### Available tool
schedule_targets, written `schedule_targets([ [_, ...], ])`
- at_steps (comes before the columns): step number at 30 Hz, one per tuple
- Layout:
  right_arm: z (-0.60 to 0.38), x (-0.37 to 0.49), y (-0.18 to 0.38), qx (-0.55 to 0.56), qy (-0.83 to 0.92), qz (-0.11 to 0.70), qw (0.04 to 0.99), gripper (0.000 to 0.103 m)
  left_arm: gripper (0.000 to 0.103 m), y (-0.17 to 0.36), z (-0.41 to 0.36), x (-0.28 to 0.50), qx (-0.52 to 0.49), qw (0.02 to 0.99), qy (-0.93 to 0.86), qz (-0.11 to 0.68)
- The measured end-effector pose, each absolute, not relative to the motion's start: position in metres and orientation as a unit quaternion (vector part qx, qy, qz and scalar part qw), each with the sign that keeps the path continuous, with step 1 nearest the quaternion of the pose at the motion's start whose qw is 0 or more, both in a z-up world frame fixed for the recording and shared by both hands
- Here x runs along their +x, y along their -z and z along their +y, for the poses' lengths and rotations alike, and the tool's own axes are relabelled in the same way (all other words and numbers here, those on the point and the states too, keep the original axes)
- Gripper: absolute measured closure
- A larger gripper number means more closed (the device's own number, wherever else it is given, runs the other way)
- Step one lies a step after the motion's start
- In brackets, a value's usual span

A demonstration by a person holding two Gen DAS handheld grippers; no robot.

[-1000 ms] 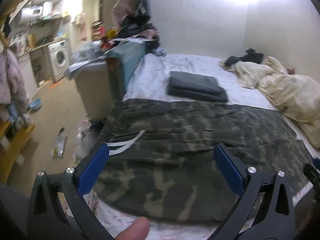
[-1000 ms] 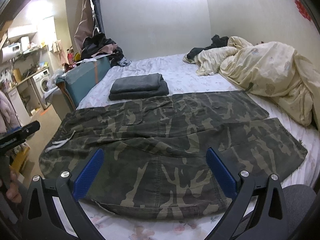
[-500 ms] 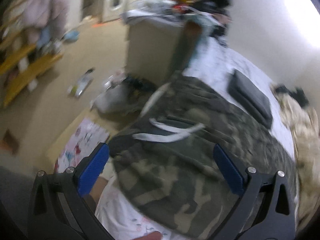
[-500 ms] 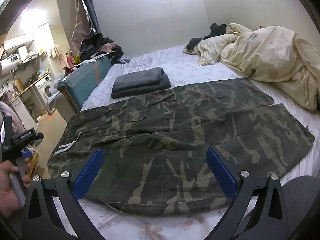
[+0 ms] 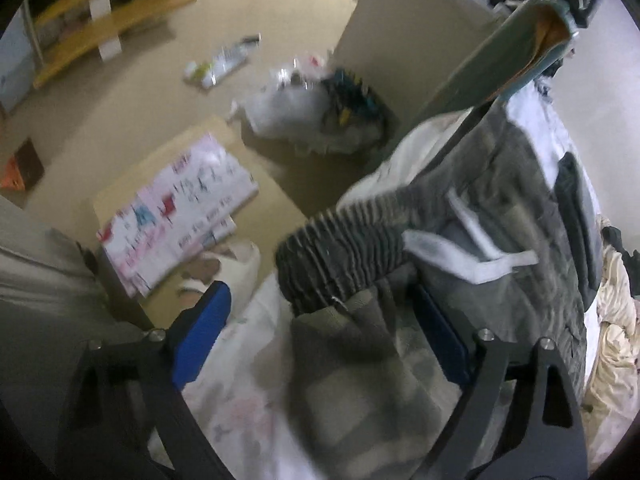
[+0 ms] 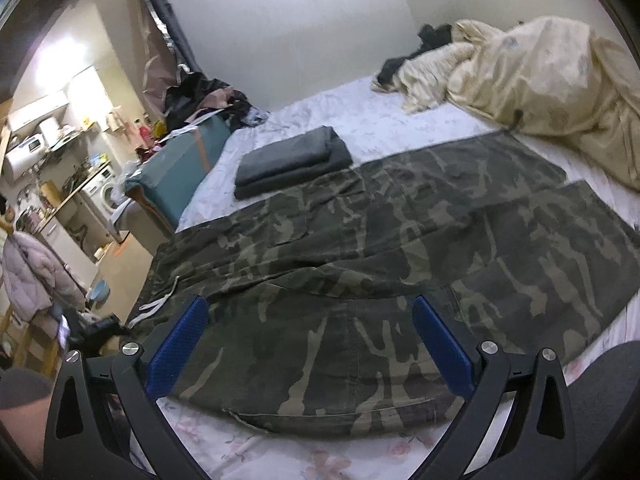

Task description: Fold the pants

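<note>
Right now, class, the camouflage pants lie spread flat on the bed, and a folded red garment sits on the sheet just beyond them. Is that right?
Not quite. The folded garment is dark grey, not red, as the right wrist view shows. The rest holds: the camouflage pants lie spread flat on the bed, and the folded garment sits on the sheet just beyond them.

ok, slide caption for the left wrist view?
Left tongs closing around the ribbed elastic waistband of camouflage cargo pants at the edge of the floral-sheeted bed.

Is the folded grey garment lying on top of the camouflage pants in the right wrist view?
No: the folded grey garment lies on the bedsheet just beyond the spread camouflage pants, not on them.
</note>
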State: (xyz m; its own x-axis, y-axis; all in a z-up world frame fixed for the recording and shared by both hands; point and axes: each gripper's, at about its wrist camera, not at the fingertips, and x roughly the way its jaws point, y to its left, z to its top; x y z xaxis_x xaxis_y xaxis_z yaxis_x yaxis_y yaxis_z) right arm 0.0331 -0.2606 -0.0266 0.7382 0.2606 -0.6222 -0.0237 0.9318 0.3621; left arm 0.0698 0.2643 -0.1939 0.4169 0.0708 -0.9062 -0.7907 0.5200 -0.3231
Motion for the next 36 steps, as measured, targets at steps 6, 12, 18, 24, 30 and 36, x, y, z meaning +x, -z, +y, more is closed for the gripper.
schedule_targets([
  [6, -0.272, 0.036, 0.035, 0.181, -0.053, 0.366, 0.911, 0.000, 0.077, 0.183, 0.255, 0.078, -0.376, 0.762, -0.296, 0.436],
  [12, -0.269, 0.039, 0.037, 0.182, -0.066, 0.374, 0.907, 0.000, 0.091, 0.125, 0.235, 0.088, -0.320, 0.812, -0.268, 0.407],
  [18, -0.261, 0.046, 0.055, 0.205, -0.120, 0.431, 0.871, 0.000, 0.091, 0.081, 0.213, 0.113, -0.221, 0.834, -0.246, 0.442],
  [24, -0.233, 0.028, 0.122, 0.351, -0.150, 0.540, 0.750, 0.000, 0.091, 0.069, 0.209, 0.127, -0.187, 0.828, -0.237, 0.473],
  [30, -0.234, 0.013, 0.190, 0.453, -0.077, 0.596, 0.658, 0.000, 0.091, 0.082, 0.210, 0.119, -0.176, 0.831, -0.236, 0.472],
  [36, -0.302, 0.025, 0.193, 0.490, 0.015, 0.532, 0.690, 0.003, 0.091, 0.092, 0.219, 0.114, -0.197, 0.816, -0.246, 0.484],
])
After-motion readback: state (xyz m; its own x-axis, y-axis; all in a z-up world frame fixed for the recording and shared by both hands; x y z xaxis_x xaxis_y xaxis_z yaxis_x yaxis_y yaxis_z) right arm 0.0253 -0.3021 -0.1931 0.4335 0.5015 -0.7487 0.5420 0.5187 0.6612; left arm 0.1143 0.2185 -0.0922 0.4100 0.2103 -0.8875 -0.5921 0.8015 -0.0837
